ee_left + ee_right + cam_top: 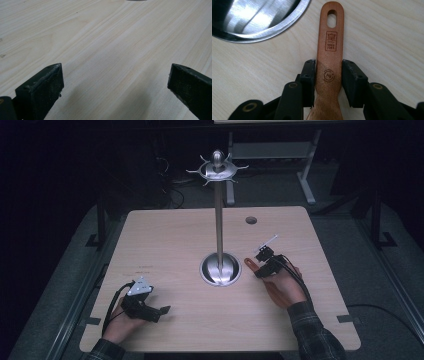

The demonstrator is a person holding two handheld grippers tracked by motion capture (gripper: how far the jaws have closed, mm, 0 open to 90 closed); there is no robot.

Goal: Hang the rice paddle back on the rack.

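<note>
A wooden utensil handle [331, 45] with a hanging hole [332, 19] lies flat on the table, its end [249, 264] pointing at the stand's base. My right gripper [328, 67] has a pad against each side of the handle and is shut on it; the rest of the utensil is hidden under the gripper. In the high view the right gripper [263, 265] sits just right of the round steel base [220, 269]. A steel pole [219, 220] rises from the base to a ring of hooks [218, 170]. My left gripper [162, 312] rests near the table's front left, jaws wide open [115, 77] over bare wood.
The light wooden table [165, 240] has a cable hole [251, 220] at the back right. The steel base's rim [257, 27] lies close to the left of the handle. Dark floor and desk legs lie beyond the table's far edge.
</note>
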